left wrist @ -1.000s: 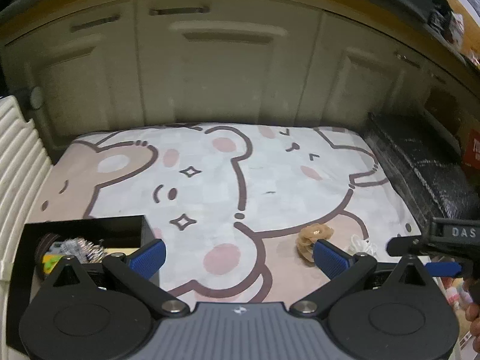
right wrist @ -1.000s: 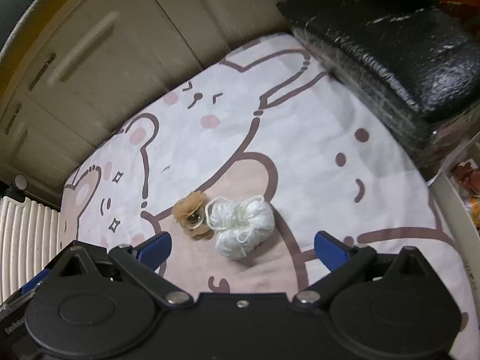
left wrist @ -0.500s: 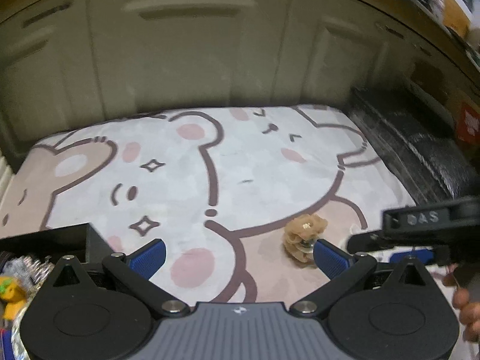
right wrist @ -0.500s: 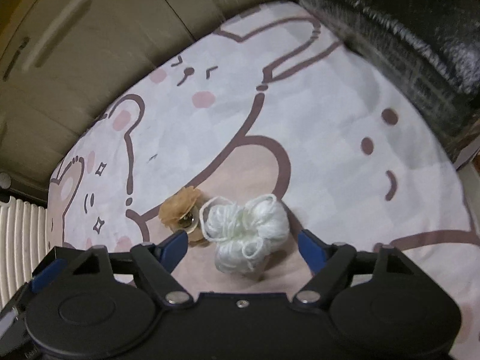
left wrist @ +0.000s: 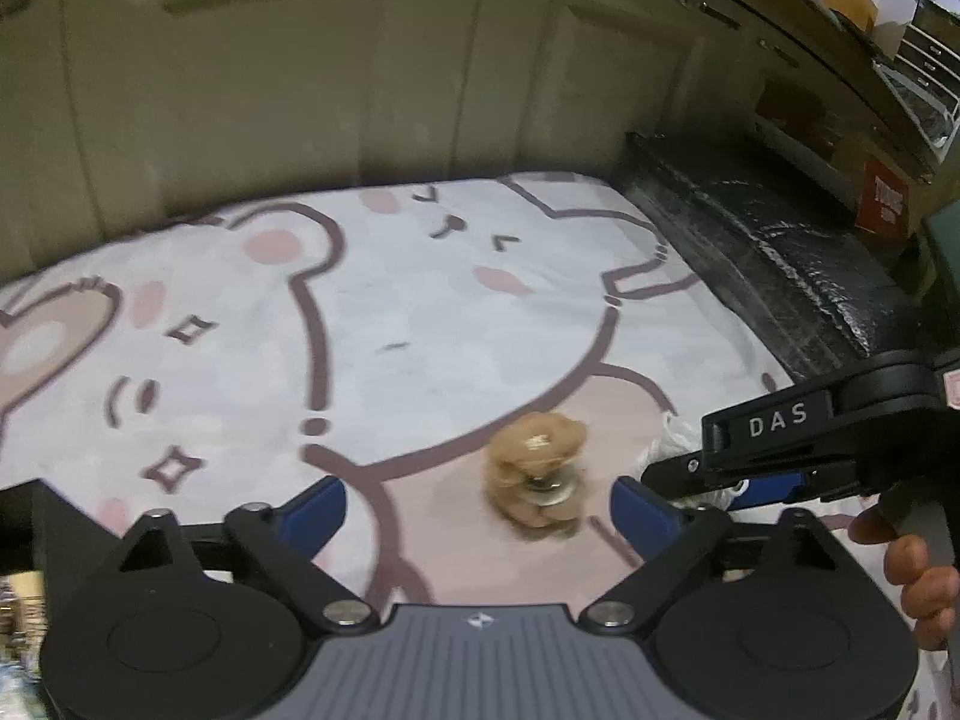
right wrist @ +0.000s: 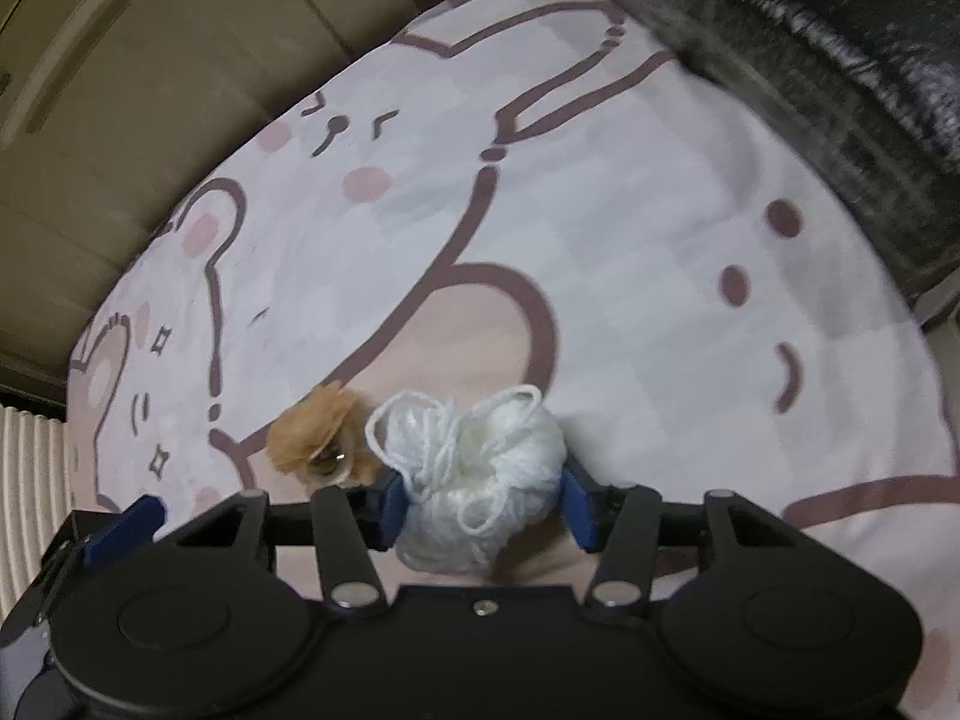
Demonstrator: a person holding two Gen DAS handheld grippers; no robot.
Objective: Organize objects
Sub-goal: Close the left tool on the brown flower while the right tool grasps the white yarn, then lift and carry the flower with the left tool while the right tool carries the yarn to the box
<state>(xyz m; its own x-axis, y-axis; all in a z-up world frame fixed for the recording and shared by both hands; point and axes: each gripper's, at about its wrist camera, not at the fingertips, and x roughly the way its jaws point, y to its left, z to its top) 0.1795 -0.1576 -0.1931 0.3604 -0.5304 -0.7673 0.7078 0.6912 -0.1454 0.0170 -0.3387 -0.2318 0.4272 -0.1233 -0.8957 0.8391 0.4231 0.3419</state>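
A ball of white yarn (right wrist: 474,480) lies on the bear-print mat (right wrist: 600,240). My right gripper (right wrist: 483,507) straddles it with its jaws closing, and both blue pads touch the ball's sides. A fluffy brown pompom with a metal clip (left wrist: 537,468) lies just left of the yarn. My left gripper (left wrist: 480,510) hangs low over the mat with the pompom between its blue pads. Its jaws are closing, and the pads stand clear of the pompom. In the left wrist view the right gripper (left wrist: 750,468) covers most of the yarn (left wrist: 672,438).
A black wrapped block (left wrist: 780,276) lines the mat's right side. Beige cabinet doors (left wrist: 300,90) stand behind the mat. A white ribbed panel (right wrist: 30,480) sits at the left. A black box's corner (left wrist: 18,516) shows at the left edge. A hand (left wrist: 918,576) holds the right gripper.
Both grippers have come down closer to the mat. The right jaws have closed in from wide open onto the yarn. The left gripper has shifted right, bringing the pompom between its pads.
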